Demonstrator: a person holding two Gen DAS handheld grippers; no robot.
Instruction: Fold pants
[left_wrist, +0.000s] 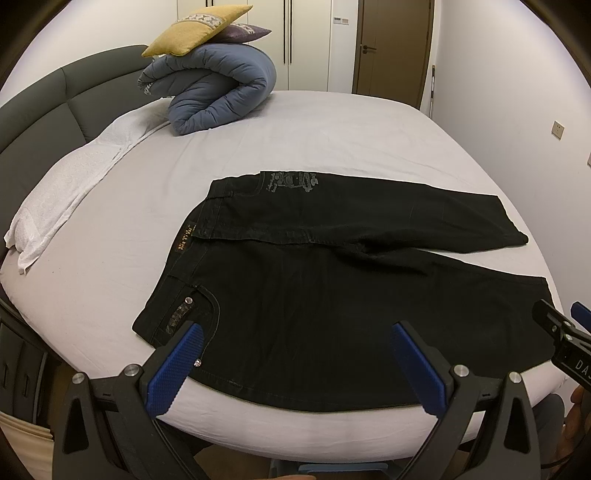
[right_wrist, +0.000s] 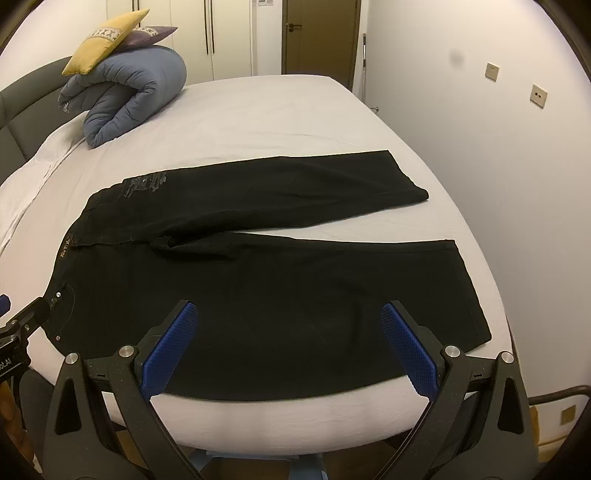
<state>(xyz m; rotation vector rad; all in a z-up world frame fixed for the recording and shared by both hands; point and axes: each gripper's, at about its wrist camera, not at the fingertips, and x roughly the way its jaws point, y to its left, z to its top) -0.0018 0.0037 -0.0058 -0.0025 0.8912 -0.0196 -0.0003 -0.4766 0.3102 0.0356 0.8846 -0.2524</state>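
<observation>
Black pants (left_wrist: 314, 280) lie flat on the white bed, waistband to the left, both legs spread apart toward the right; they also show in the right wrist view (right_wrist: 280, 280). My left gripper (left_wrist: 295, 354) is open and empty, hovering over the near edge by the waist and pocket. My right gripper (right_wrist: 288, 339) is open and empty, hovering over the near leg. The right gripper also shows at the right edge of the left wrist view (left_wrist: 565, 328), and the left gripper at the left edge of the right wrist view (right_wrist: 22, 325).
A rolled blue duvet (left_wrist: 214, 92) with a yellow cushion (left_wrist: 192, 29) and a purple one sits at the bed's far left. A white towel (left_wrist: 70, 184) lies along the grey headboard (left_wrist: 55, 99). A wall (right_wrist: 498, 147) runs close along the bed's right side.
</observation>
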